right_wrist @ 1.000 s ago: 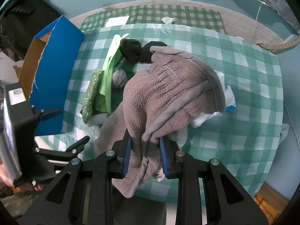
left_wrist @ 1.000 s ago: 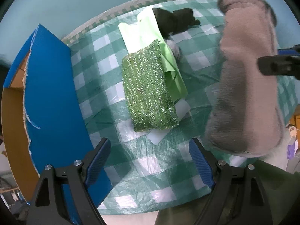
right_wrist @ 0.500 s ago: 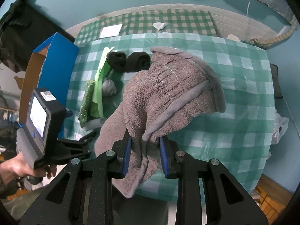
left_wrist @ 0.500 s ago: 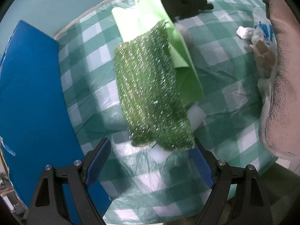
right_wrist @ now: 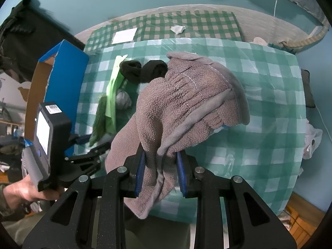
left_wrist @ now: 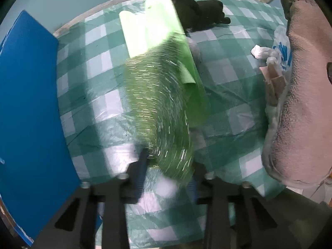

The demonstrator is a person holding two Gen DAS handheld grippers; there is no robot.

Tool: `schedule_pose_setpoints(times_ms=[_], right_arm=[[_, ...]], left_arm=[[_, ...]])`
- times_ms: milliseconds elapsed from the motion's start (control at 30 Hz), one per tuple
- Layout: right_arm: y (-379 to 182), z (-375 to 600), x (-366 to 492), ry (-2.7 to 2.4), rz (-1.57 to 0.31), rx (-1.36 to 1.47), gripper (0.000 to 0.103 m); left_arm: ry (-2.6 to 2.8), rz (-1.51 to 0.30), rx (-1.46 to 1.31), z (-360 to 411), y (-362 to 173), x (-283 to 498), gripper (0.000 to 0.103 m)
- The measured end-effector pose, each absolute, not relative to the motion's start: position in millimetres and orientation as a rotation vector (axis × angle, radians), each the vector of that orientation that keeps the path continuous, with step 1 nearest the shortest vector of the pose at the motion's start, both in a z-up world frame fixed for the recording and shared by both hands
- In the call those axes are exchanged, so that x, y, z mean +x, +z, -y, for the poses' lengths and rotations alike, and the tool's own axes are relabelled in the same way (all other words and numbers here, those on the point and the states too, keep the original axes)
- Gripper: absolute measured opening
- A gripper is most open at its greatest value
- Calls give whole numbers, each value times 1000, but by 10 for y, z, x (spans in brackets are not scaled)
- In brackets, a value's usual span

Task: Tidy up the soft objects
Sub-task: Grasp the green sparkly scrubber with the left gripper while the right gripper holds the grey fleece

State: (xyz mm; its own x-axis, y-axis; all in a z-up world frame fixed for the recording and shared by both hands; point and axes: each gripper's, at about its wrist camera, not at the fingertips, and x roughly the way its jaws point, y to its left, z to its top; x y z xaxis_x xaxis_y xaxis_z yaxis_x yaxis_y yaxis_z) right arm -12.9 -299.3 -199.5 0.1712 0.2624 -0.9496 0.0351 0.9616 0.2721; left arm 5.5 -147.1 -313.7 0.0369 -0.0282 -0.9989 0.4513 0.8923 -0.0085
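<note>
Left tongs (left_wrist: 168, 166) are closing around the glittery green scrubbing pad (left_wrist: 159, 112). Right tongs (right_wrist: 159, 166) are gripping the brown-grey terry towel (right_wrist: 186, 103) tight above the bench (right_wrist: 259, 103).

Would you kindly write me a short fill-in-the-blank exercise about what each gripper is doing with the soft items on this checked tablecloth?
1. The right gripper is shut on a grey-brown ____.
2. The left gripper's jaws are closing on the near end of a sparkly ____ scouring pad.
3. The black socks lie on the ____ side of the checked tablecloth.
4. The box left of the pad is ____.

Missing words: towel; green; far; blue
</note>
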Motion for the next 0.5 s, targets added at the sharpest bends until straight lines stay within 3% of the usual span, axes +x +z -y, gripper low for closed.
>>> schedule_pose_setpoints(times_ms=[500], right_arm=[[-2004, 2916, -64, 176, -1393, 258, 26]], left_arm=[[-400, -1560, 143, 1109, -2996, 132, 27]])
